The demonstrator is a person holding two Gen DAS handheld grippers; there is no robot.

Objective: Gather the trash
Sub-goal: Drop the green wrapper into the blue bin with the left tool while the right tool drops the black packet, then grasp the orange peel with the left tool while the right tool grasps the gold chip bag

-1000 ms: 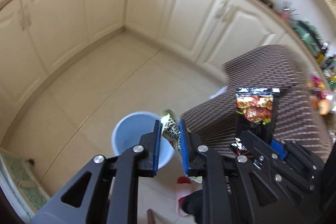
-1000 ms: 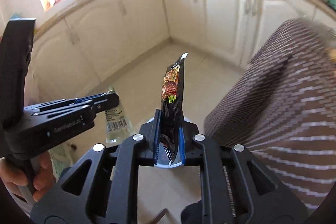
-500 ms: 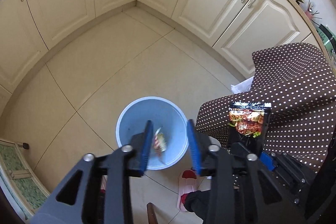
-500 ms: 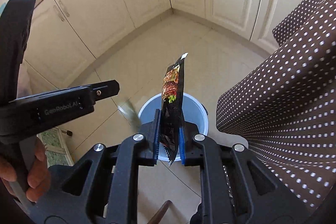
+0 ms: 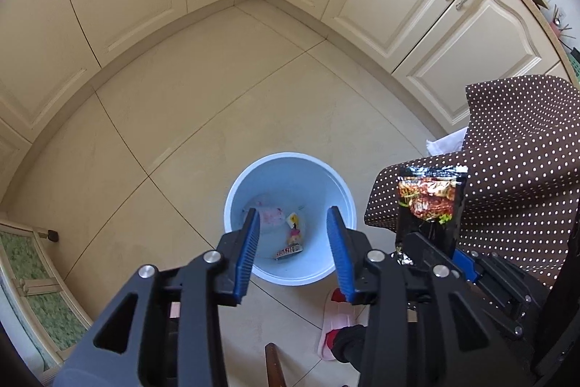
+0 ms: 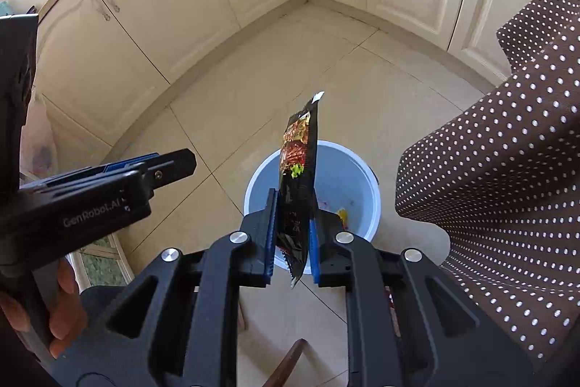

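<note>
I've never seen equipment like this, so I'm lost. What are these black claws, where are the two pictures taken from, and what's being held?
A person holds a handheld claw in each hand; a wide-angle camera on each looks along its fingers. In the left camera's picture, the left claw is opening with nothing between its fingers, above a blue bin on the tiled floor with wrappers inside. In the right camera's picture, the right claw is shut on a black snack packet above that bin.

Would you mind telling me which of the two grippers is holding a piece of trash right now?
The right gripper: its fingers clamp a black snack wrapper above the blue bin. The left gripper has nothing between its opening fingers.
</note>
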